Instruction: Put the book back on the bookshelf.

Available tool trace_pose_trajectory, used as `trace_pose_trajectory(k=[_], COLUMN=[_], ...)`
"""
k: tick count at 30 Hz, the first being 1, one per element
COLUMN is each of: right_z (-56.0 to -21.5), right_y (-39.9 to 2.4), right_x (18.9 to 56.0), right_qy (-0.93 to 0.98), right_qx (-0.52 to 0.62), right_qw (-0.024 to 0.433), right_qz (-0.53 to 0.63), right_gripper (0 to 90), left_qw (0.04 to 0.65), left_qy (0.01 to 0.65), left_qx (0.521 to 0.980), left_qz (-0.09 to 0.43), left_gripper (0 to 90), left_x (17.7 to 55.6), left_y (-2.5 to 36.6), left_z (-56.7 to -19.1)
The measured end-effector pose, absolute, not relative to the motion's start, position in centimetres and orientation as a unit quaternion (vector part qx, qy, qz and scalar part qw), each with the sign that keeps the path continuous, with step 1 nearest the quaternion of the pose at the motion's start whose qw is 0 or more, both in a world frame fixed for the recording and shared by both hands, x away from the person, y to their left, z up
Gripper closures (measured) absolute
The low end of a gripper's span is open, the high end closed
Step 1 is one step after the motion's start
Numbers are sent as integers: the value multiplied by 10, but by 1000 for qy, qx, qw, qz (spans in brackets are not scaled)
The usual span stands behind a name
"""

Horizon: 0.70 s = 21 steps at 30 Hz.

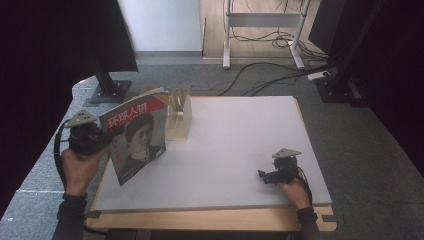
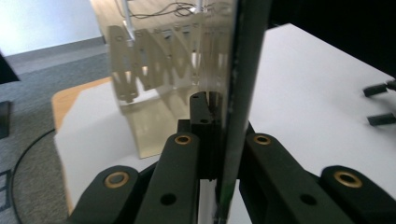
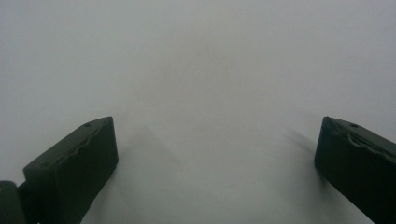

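High view has the left gripper (image 1: 102, 136) clamped tight on the glossy red-topped magazine (image 1: 136, 140), upright above the white table (image 1: 235, 150) beside the pale wooden slotted rack (image 1: 178, 117). Right gripper (image 1: 263, 176) fingers are wide open, empty. Magazine's floppy, so it could easily sag and miss a slot.

The place looks like a lab or recording studio rather than a home. A white work table (image 1: 240, 150) stands on grey carpet (image 1: 380, 150), flanked by black stands (image 1: 107, 82), and loose cables (image 1: 270, 75) run across the floor to a white metal frame (image 1: 262, 30), possibly a desk's legs.
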State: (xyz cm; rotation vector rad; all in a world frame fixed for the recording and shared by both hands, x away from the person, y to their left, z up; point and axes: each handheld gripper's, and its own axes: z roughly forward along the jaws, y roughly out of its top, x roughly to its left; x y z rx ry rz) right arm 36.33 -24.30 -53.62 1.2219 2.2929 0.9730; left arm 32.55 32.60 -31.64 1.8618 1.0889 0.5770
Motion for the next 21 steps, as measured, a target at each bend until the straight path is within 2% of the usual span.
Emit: trace_pose_trajectory(k=[8, 21], right_z=[-536, -536], right_y=[-243, -243], right_x=[363, 363], right_qy=[813, 812], right_qx=[434, 434], right_qw=[182, 182], right_qz=[345, 346], right_gripper=[0, 0], left_qw=[432, 428], left_qy=[464, 490], left_qx=[731, 707], left_qz=[253, 277], left_gripper=[871, 871], left_x=[342, 394], left_y=[331, 322], left_z=[-316, -324])
